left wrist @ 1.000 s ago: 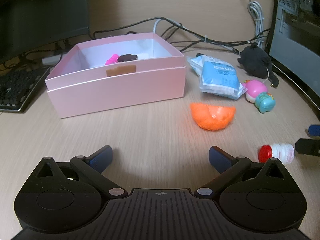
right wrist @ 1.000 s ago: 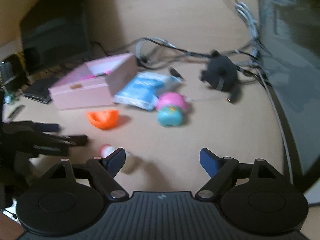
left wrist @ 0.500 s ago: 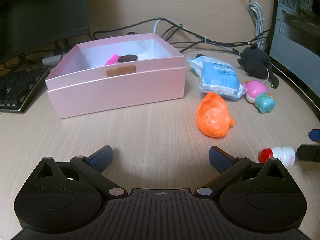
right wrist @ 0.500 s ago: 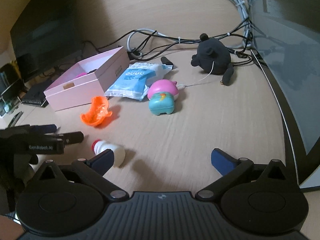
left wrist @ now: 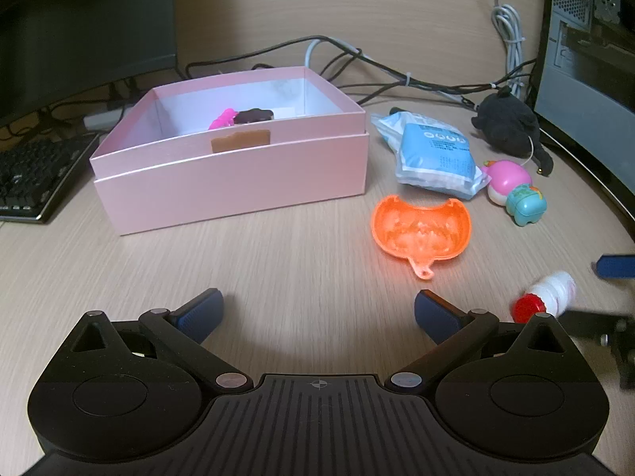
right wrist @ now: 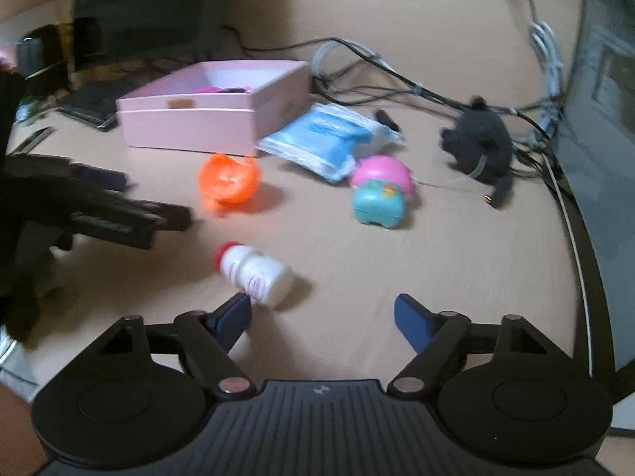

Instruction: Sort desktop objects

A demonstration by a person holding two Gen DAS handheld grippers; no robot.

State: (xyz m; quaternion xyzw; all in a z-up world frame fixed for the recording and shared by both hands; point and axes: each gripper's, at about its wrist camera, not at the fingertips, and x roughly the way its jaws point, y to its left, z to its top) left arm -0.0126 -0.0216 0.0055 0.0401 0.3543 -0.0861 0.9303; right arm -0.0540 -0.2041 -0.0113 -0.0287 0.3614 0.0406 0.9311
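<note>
A small white bottle with a red cap (right wrist: 254,273) lies on its side on the desk, just ahead of my right gripper's (right wrist: 321,313) left fingertip. The jaws are closing and nothing sits between the pads. An orange shell (left wrist: 420,230) lies hollow side up right of the pink box (left wrist: 238,182), which holds a pink and a dark item. My left gripper (left wrist: 317,309) hovers open and empty over bare desk. In its view the bottle (left wrist: 547,293) shows at the right edge beside the right gripper's blue fingertip (left wrist: 613,267).
A blue packet (left wrist: 432,154), a pink and teal toy (left wrist: 516,190) and a black plush (left wrist: 508,123) lie right of the box. Cables run behind them. A keyboard (left wrist: 31,174) sits left, a monitor (left wrist: 79,20) behind, and a computer case (left wrist: 587,59) at the right.
The orange shell tipped from dome up onto its edge and now lies hollow side up. The bottle rolled a little. The right gripper's jaws widened, then narrowed, and it shifted toward the bottle. The left gripper kept still.
</note>
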